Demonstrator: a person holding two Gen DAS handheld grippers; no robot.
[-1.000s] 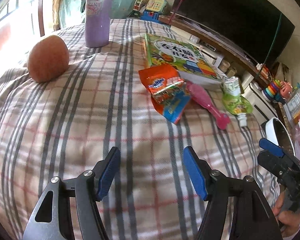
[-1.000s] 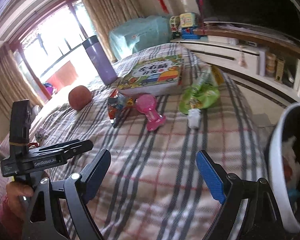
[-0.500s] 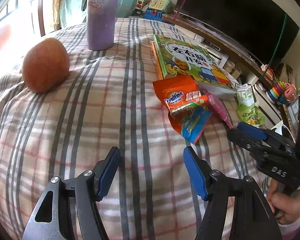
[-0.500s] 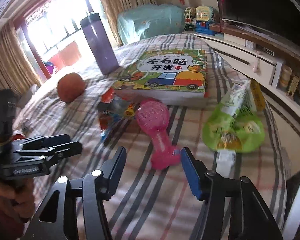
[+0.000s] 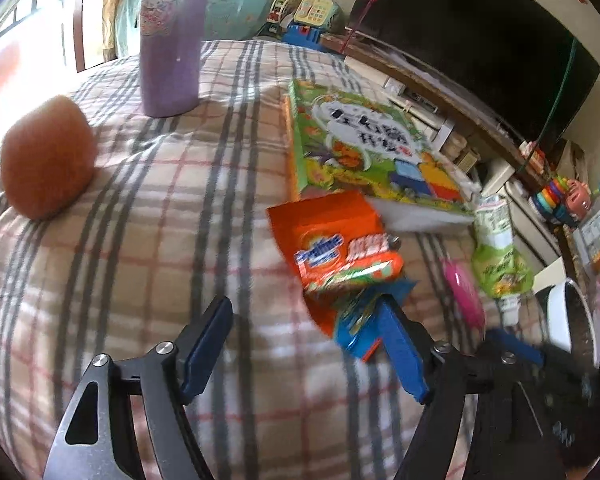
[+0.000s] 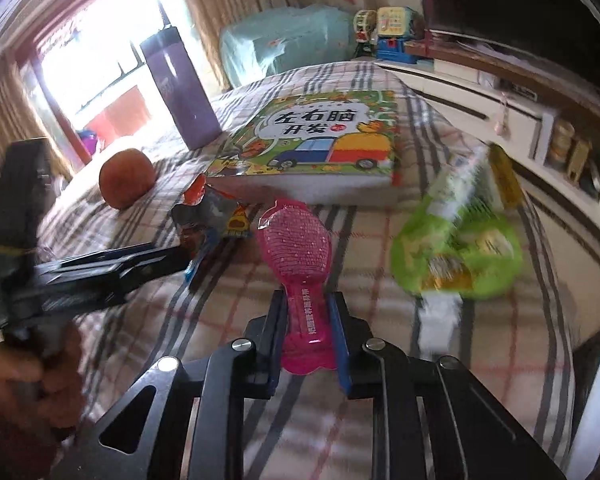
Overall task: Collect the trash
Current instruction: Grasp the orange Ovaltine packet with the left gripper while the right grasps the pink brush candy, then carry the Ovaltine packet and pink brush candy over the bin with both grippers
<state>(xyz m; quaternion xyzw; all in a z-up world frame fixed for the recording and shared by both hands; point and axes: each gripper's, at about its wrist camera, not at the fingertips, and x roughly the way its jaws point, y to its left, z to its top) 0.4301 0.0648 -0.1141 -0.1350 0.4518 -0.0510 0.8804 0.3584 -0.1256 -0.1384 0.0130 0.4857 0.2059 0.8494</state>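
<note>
Pink brush (image 6: 300,264) lengthwise, head away, handle clamped in right gripper (image 6: 307,320); left gripper (image 5: 300,344) agape beside wrapper (image 5: 340,256)

A purple bottle (image 5: 168,36) is standing upright on the plaid blanket (image 5: 120,248), a picture book (image 6: 320,140) lying nearby (cover up), a brown ball (image 5: 46,156) sitting apart.

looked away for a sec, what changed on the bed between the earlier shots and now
The right gripper came forward and its jaws have just been closing; they now clamp the handle of the pink brush. The left gripper moved toward the orange snack wrapper, jaws opening slightly, nothing held. The book, purple bottle, round orange-brown object and green pouch stayed put.
</note>
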